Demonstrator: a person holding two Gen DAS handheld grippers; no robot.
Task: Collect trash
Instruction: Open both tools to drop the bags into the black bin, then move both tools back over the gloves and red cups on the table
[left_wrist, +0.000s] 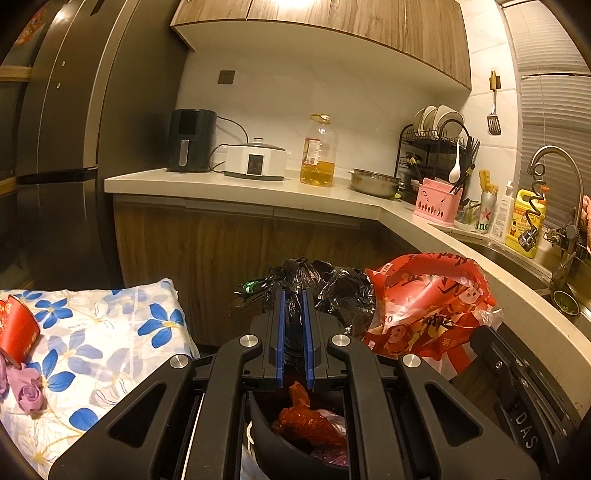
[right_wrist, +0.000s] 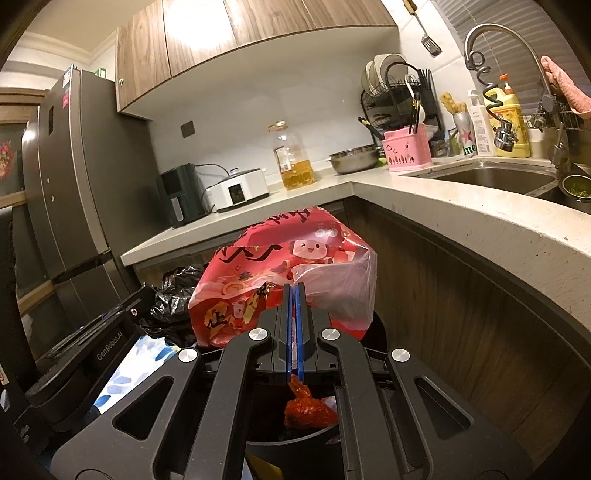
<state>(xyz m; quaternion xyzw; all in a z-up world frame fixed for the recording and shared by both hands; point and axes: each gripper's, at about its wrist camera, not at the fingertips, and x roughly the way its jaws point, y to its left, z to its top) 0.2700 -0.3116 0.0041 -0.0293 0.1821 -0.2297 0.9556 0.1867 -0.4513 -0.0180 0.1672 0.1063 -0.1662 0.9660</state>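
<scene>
Over the bin (right_wrist: 291, 439), both grippers pinch bags.

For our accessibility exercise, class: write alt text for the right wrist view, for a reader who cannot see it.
The right gripper is shut on the edge of a red printed plastic bag, held above a dark bin containing red trash. To the left, the other gripper sits beside a crumpled black bag; behind are a kitchen counter and sink.

Your black trash bag (left_wrist: 332, 288) hangs crumpled and bunched at its top, beside a puffed red printed bag (right_wrist: 280, 280) with a clear side. Below them, a dark bin (left_wrist: 295, 454) holds a knotted red bag (right_wrist: 308, 410).
</scene>
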